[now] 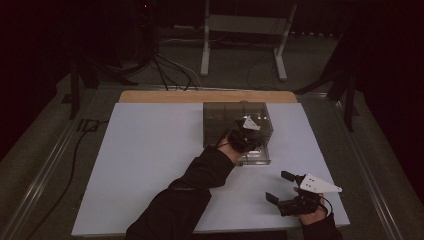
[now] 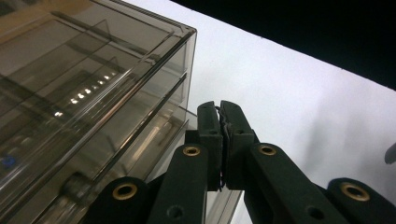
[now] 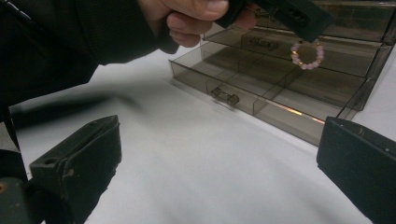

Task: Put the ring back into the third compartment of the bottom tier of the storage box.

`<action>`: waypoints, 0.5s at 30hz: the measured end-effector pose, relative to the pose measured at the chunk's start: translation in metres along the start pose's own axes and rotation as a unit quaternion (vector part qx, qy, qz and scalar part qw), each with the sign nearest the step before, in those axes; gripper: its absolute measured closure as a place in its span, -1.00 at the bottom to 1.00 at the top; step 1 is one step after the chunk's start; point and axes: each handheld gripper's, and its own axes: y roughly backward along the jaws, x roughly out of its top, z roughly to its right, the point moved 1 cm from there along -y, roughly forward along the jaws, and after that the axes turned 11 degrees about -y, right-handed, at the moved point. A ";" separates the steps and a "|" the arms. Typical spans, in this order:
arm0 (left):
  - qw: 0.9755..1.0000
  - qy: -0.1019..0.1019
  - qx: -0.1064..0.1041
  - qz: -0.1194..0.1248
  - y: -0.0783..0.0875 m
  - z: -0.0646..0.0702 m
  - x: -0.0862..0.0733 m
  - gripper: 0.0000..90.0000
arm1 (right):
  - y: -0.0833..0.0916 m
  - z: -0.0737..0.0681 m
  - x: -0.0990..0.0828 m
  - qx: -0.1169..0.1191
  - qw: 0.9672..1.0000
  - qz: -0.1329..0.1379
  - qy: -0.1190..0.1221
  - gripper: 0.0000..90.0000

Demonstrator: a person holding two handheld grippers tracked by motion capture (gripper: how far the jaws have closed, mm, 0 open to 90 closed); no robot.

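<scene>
One beaded ring (image 3: 307,54), smoky clear plastic drawer box (image 1: 220,112), matte white tabletop (image 1: 150,150)

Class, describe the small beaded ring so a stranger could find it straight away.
Start at the white table and find the smoky transparent drawer box at its far middle. Its bottom drawer is pulled open. Hanging above it from the left tongs is the beaded ring: a pale pink loop, the only coloured thing there.

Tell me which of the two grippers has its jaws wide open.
The right gripper, near the table's front edge; the left gripper, by the drawer box, is pinched shut.
</scene>
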 end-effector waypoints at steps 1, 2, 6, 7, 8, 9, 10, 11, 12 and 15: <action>1.000 0.001 0.000 0.002 -0.001 0.000 0.001 0.99 | 0.000 0.000 0.000 0.000 1.000 0.000 0.000 -1.00; 1.000 0.003 -0.002 0.002 -0.003 0.001 0.002 0.99 | 0.000 0.000 0.000 0.001 1.000 -0.001 0.001 -1.00; 1.000 -0.002 0.004 0.002 -0.007 0.002 0.003 0.97 | -0.001 -0.001 -0.001 0.002 1.000 -0.004 0.003 -1.00; 1.000 0.000 0.007 0.006 -0.007 0.002 0.003 0.95 | -0.001 -0.001 -0.001 0.002 1.000 -0.004 0.003 -1.00; 1.000 -0.005 0.008 0.012 -0.007 0.002 0.003 0.78 | 0.000 -0.001 -0.001 0.001 1.000 -0.003 0.003 -1.00; 1.000 -0.010 0.002 0.017 -0.007 0.004 0.003 0.57 | 0.000 -0.001 -0.001 0.001 1.000 -0.002 0.004 -1.00; 1.000 -0.016 -0.001 0.020 -0.006 0.005 0.004 0.42 | 0.001 -0.001 0.000 0.001 1.000 -0.002 0.004 -1.00; 1.000 -0.015 -0.006 0.024 -0.004 0.007 0.005 0.38 | 0.001 -0.001 0.000 0.001 1.000 -0.001 0.004 -1.00; 1.000 -0.014 -0.011 0.026 -0.003 0.008 0.006 0.29 | 0.001 0.000 0.000 0.001 1.000 -0.001 0.003 -1.00; 0.999 -0.014 -0.015 0.028 0.003 0.012 0.008 0.16 | 0.001 -0.001 -0.001 0.001 1.000 -0.002 0.003 -1.00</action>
